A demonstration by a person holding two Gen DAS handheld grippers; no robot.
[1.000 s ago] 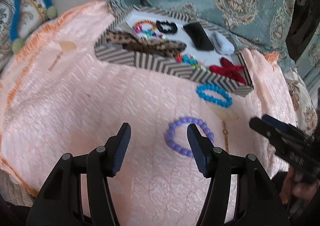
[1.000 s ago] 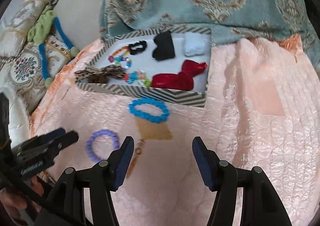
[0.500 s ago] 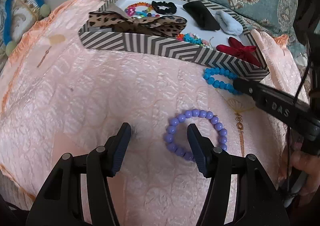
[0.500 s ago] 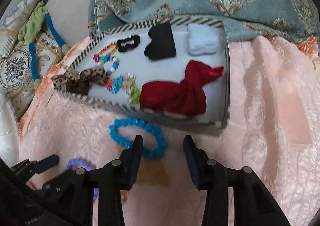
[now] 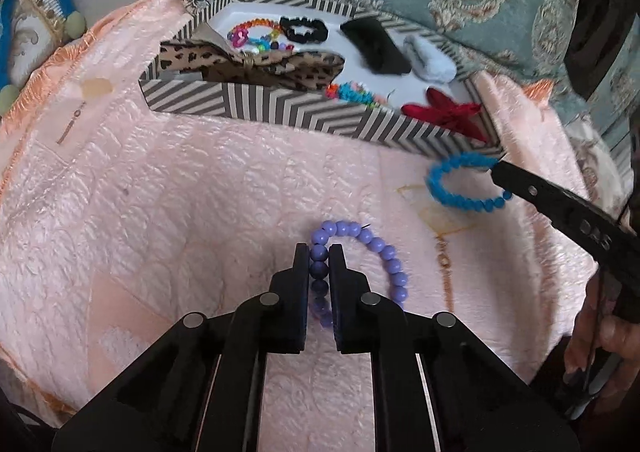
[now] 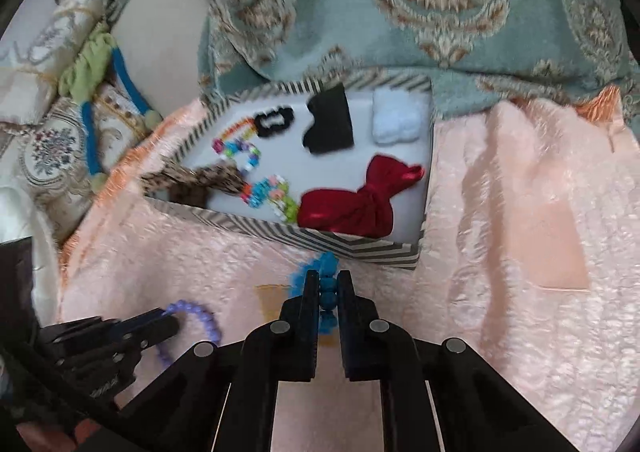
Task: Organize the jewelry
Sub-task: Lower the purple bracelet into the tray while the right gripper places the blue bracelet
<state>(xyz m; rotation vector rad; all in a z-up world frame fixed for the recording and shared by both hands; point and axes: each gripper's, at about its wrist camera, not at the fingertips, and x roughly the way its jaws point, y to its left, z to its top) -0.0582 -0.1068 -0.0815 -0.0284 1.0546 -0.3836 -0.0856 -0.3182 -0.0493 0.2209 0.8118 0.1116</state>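
Observation:
A purple bead bracelet (image 5: pixel 380 252) lies on the pink quilted cloth, and my left gripper (image 5: pixel 320 252) is shut on its left side. The blue bead bracelet (image 5: pixel 456 196) sits just in front of the striped box (image 5: pixel 280 108), with my right gripper (image 6: pixel 328 280) shut on its beads (image 6: pixel 327 292). In the right wrist view the left gripper's fingers (image 6: pixel 160 326) show at the lower left on the purple bracelet (image 6: pixel 204 316). The box (image 6: pixel 352 248) holds a leopard bow, colourful bead bracelets, black hair ties, a pale blue piece and a red bow (image 6: pixel 360 200).
A teal patterned blanket (image 6: pixel 400 12) rises behind the box. Cushions and a green and blue cord (image 6: pixel 92 68) lie at the far left. A person's hand (image 5: pixel 608 340) holds the right gripper's handle. Bare pink cloth (image 6: pixel 520 252) spreads to the right of the box.
Both grippers went from open to shut. The left one closed on the purple bracelet. The right one moved forward to the blue bracelet by the box and closed on it.

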